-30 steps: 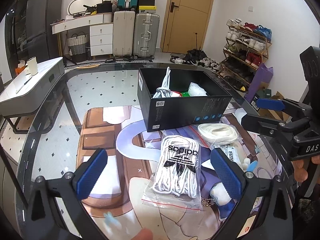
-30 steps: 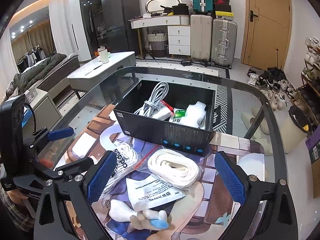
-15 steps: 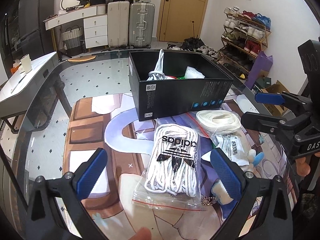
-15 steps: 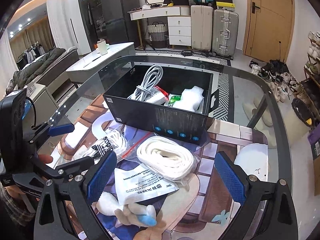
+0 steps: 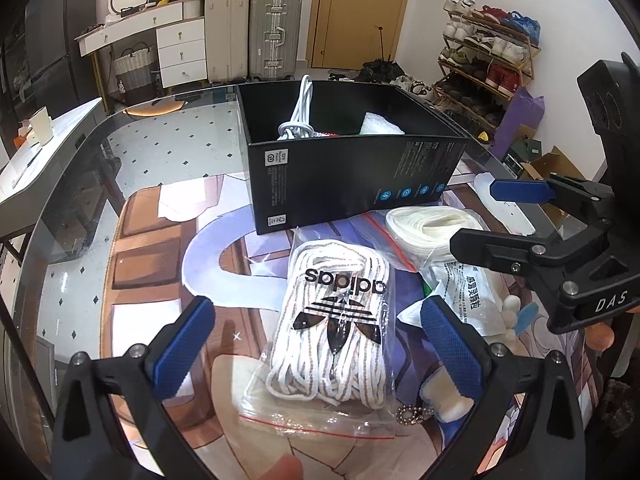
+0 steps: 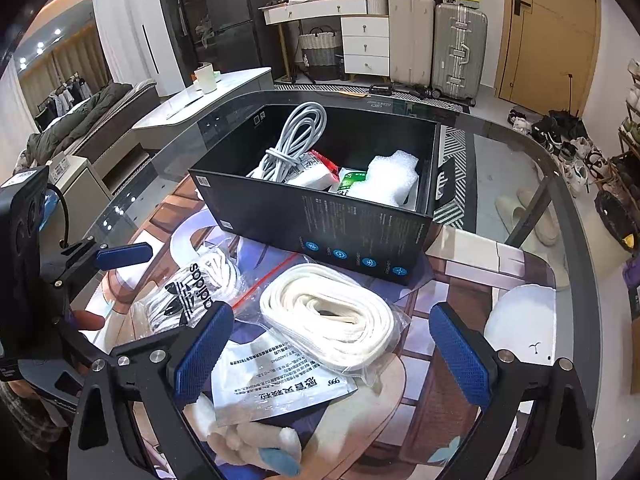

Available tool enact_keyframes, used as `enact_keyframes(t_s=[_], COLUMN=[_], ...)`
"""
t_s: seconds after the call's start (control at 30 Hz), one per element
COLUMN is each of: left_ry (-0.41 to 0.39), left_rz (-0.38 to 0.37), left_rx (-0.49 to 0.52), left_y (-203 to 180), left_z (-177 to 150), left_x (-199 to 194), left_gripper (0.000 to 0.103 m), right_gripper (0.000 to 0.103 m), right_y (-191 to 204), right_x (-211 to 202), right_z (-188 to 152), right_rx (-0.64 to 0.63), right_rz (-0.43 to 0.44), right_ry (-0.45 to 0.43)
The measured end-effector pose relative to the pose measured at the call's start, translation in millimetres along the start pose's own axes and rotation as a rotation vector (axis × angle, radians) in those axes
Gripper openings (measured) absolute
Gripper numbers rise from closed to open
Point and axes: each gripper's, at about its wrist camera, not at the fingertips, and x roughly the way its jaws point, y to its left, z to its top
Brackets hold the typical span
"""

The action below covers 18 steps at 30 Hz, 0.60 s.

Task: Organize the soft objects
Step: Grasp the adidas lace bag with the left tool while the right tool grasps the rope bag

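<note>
Glass table (image 5: 72, 184) with a printed mat, holding: one black box (image 5: 352, 184), open-topped, toward the far side, containing a coiled white cable (image 6: 296, 140), a bubble-wrap wad (image 6: 390, 178) and small packets. In front of the box, on the mat: one clear zip bag of white laces (image 5: 340, 320) with a black trefoil logo; one clear bag of cream flat cord (image 6: 332, 320) just to its right; one white printed sachet (image 6: 276, 376) partly under the cord bag; one small plush toy (image 6: 248, 440) nearest me. My left gripper (image 5: 316, 344): fingers spread wide, empty, poised over the lace bag. My right gripper (image 6: 332, 356): fingers likewise spread, empty, poised over the cord bag.
</note>
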Motion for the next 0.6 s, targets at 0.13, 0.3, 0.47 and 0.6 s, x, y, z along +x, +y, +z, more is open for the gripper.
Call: enact_keyframes(t_s=[0.13,0.3,0.47,0.6], left_ry=[0.015,0.035,0.050,0.059], left_rz=[0.009,0.020,0.029,0.015], left_rx=[0.000,0.012,0.013,-0.014], left_y=[-0.4,-3.6,-4.6,0.7], left_z=[0.7,1.8,1.6,0.4], left_x=[6.6,14.9,20.6,24.7], left_gripper=[0.103,0.103,0.103,0.103], right_gripper=[0.100,0.100,0.100,0.100], right_y=[0.2,1.5,2.7,4.0], right_x=[8.0,20.5,32.3,42.6], right_z=[-0.1,0.0,3.9,6.8], right_rx=[0.000,-0.007,0.002,0.011], right_rz=[0.006,0.005,0.013,0.020], right_ry=[0.017,0.048,0.065,0.087])
